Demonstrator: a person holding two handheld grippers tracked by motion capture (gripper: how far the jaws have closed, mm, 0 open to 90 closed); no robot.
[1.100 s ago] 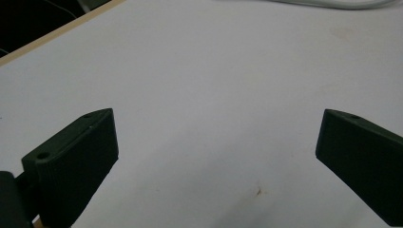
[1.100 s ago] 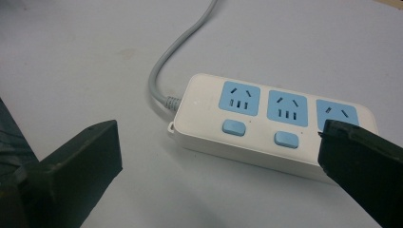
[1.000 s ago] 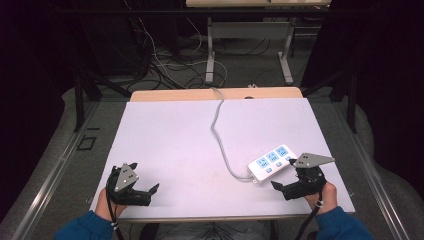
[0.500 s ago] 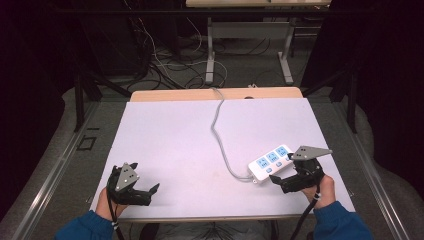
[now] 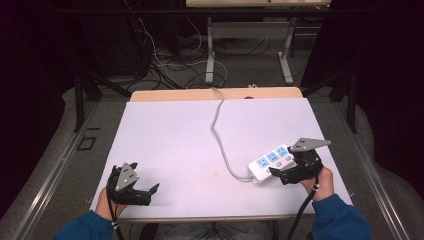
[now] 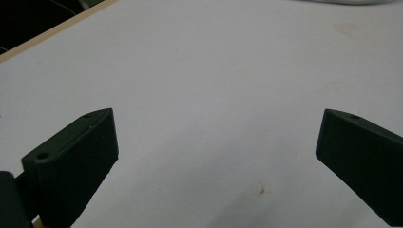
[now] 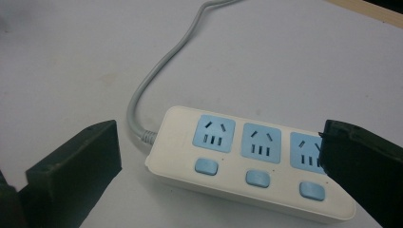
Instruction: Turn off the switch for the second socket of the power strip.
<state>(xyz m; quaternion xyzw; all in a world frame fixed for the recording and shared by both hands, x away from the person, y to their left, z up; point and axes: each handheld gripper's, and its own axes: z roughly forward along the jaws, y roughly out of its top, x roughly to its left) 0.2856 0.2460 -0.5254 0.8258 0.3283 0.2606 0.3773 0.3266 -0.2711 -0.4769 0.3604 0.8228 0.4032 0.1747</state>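
Two grippers stood wide open and empty. The right gripper point(image 5: 290, 172) straddled the power strip point(image 7: 247, 161) at the table's point(image 5: 170, 135) near right; the left gripper point(image 5: 137, 189) idled near left. Judged best: centre the jaws across the strip's width before closing.

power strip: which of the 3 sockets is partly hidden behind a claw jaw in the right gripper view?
The socket at the end of the power strip farthest from the cord; a jaw of the right claw overlaps its edge. The other two show in full.

One power strip point(image 7: 247, 164), three sockets, three switches, two tongs.
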